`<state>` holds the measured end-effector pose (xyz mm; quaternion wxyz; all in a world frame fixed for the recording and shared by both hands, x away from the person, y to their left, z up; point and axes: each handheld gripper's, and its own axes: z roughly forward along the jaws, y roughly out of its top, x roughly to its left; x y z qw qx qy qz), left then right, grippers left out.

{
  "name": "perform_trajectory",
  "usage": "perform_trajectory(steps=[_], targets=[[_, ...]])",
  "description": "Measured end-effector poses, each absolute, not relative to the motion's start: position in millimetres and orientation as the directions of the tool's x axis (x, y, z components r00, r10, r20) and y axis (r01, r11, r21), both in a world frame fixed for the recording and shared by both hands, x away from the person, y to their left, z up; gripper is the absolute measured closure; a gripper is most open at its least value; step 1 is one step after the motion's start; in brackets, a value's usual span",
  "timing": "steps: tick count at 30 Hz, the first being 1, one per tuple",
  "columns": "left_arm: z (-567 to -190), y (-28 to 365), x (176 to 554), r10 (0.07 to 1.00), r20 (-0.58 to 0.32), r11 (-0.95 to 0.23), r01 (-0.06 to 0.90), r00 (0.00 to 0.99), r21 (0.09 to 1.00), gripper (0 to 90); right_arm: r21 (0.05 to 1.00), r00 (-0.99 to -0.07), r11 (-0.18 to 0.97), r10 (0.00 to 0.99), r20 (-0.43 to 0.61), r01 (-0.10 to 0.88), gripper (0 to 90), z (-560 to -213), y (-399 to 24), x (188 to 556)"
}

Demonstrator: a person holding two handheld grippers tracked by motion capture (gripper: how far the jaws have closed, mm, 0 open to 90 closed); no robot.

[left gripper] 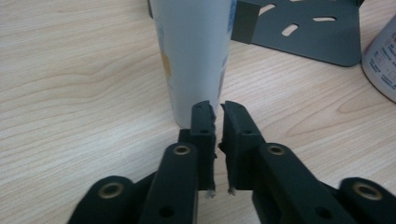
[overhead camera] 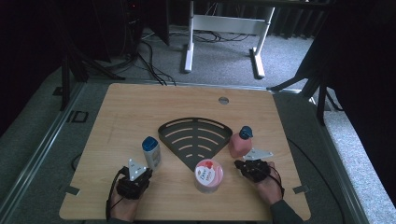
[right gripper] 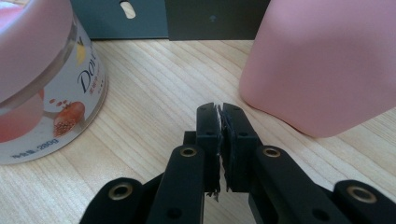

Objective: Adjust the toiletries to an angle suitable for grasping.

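A white bottle with a blue cap (overhead camera: 152, 151) stands upright at the left of the wooden table. My left gripper (overhead camera: 141, 166) rests just short of it. In the left gripper view the bottle (left gripper: 196, 51) rises right behind the left gripper (left gripper: 218, 108), whose jaws stand a narrow gap apart with nothing between them. A pink bottle with a dark blue cap (overhead camera: 240, 142) stands at the right. My right gripper (overhead camera: 240, 164) lies at its near side, between it and a pink-lidded Dove jar (overhead camera: 208, 175). In the right gripper view the right gripper (right gripper: 220, 108) is shut and empty, jar (right gripper: 42, 79) left, pink bottle (right gripper: 327, 60) right.
A dark fan-shaped slotted rack (overhead camera: 194, 137) lies flat at the table's middle, behind the jar and between the two bottles. A round grommet (overhead camera: 223, 100) sits near the far edge. Beyond the table a white desk frame (overhead camera: 224, 28) and cables stand on the grey floor.
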<state>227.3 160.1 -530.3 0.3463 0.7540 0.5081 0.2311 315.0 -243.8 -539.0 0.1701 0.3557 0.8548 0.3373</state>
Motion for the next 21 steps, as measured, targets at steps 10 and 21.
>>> perform_trajectory(steps=[10, 21], targets=[[-525.4, 160.4, 229.3, 0.926, -0.013, -0.231, 0.594, 0.377, 0.771, 68.6, 0.696, -0.692, 0.523, 0.720, -0.051, 0.492, 85.8, -539.4, -243.5, 315.2], [-523.0, 160.3, 231.4, 0.927, -0.023, -0.223, 0.598, 0.375, 0.770, 57.7, 0.696, -0.693, 0.523, 0.719, -0.051, 0.491, 85.0, -539.6, -243.3, 315.3]])
